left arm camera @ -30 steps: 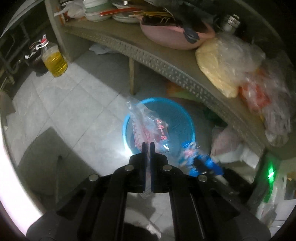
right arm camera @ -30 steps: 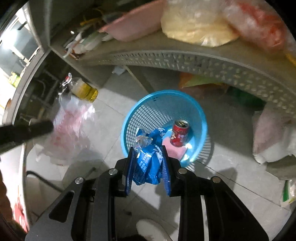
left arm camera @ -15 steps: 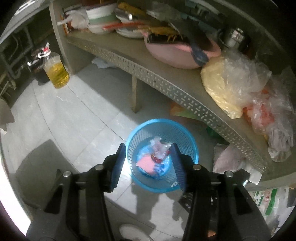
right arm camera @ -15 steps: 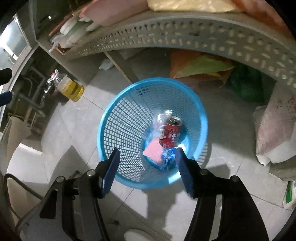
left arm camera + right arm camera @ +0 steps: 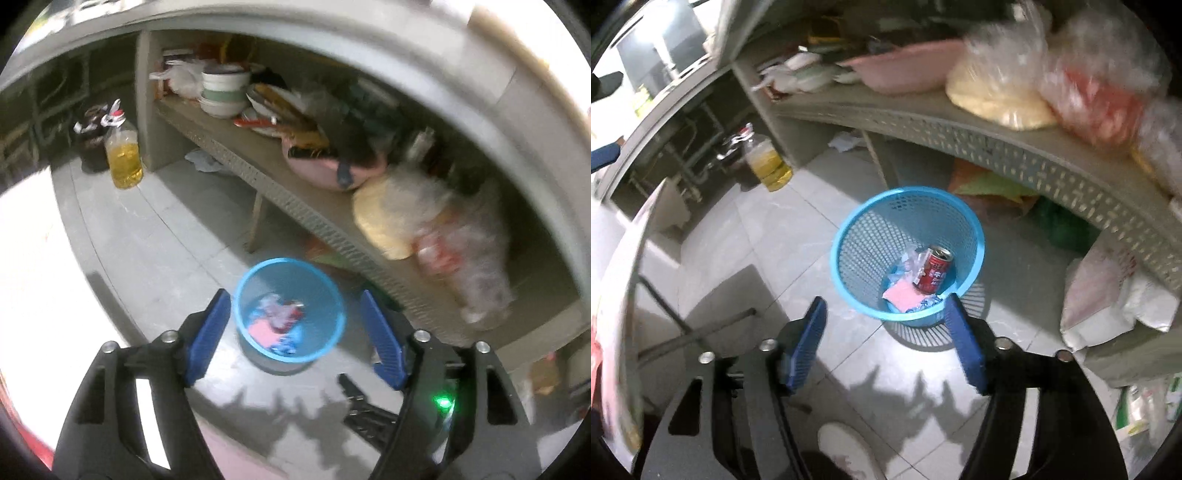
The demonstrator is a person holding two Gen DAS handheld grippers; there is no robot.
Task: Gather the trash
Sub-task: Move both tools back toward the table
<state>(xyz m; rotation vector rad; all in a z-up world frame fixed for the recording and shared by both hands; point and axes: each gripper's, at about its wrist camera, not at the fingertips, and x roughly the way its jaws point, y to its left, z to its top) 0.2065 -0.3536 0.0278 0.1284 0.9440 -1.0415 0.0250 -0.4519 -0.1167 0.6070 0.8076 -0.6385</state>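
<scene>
A blue mesh basket point(image 5: 334, 295) point(image 5: 860, 236) stands on the tiled floor below a shelf. Inside it lie a red can point(image 5: 935, 270), a pink wrapper point(image 5: 902, 295), a clear plastic bag point(image 5: 910, 258) and a blue packet point(image 5: 923, 304). My left gripper point(image 5: 295, 334) hangs high above the basket, its jaws opening with nothing between the blue pads point(image 5: 208, 334). My right gripper point(image 5: 884, 339) is above the basket's near rim, its jaws also opening and empty.
A perforated grey shelf point(image 5: 997, 136) carries a pink basin point(image 5: 325, 173), stacked bowls point(image 5: 223, 92) and bagged goods point(image 5: 1001, 92). An oil bottle point(image 5: 123, 155) stands on the floor at left. Sacks point(image 5: 1108, 295) lie under the shelf at right. A shoe point(image 5: 846, 450) shows below.
Both grippers opened and let go: the clear plastic bag and the blue packet dropped into the basket. Both hands then rose and pulled back, so the basket looks smaller.
</scene>
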